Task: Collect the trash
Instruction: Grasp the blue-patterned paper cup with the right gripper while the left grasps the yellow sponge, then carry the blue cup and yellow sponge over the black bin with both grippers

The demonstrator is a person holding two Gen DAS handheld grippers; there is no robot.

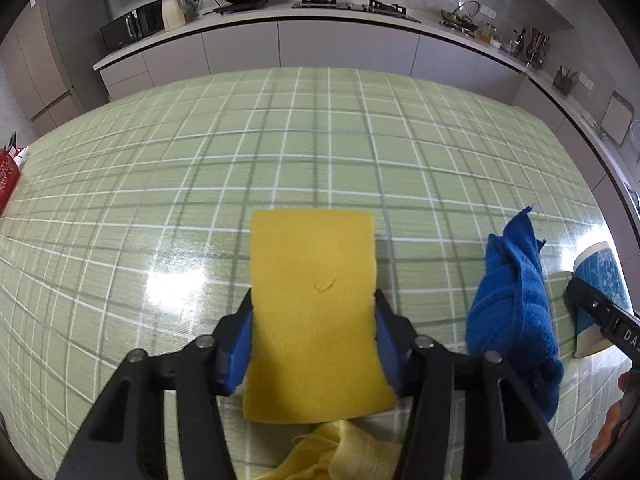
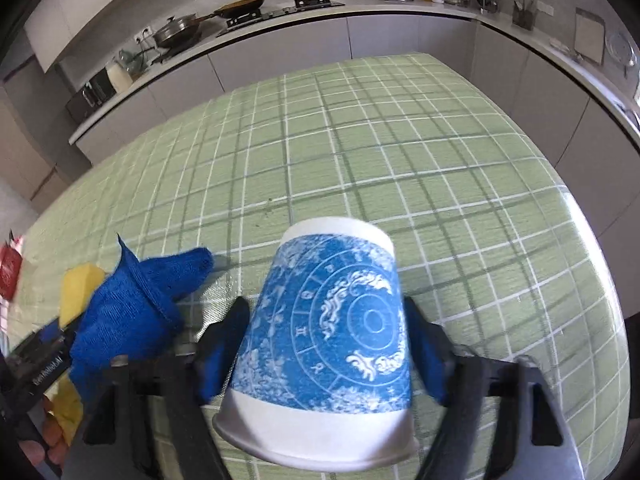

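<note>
Yellow sponge [image 1: 314,312] squarely between the blue pads [image 1: 240,350] of the left tongs [image 1: 314,344], both pads pressed against its long edges, clenched on it; far end of the sponge reaching forward past the fingertips over the counter [image 1: 280,140] with its green checked cloth, near end hanging back toward the camera. Crumpled yellow cloth [image 1: 340,456] just below the sponge, at the bottom edge of the left view. Blue cloth [image 1: 514,312] bunched on the counter just beside the left tongs, on the side toward the other hand.

Blue-and-white paper cup [image 2: 332,344] between the pads of the right tongs [image 2: 326,354], lying tilted with its base pointing away and its rim toward the camera; both blue pads [image 2: 426,360] against its wall, so grasping the cup. Same blue cloth between the two tongs, close to the cup but apart from it. Red packet [image 2: 9,270] far off at the counter's edge
</note>
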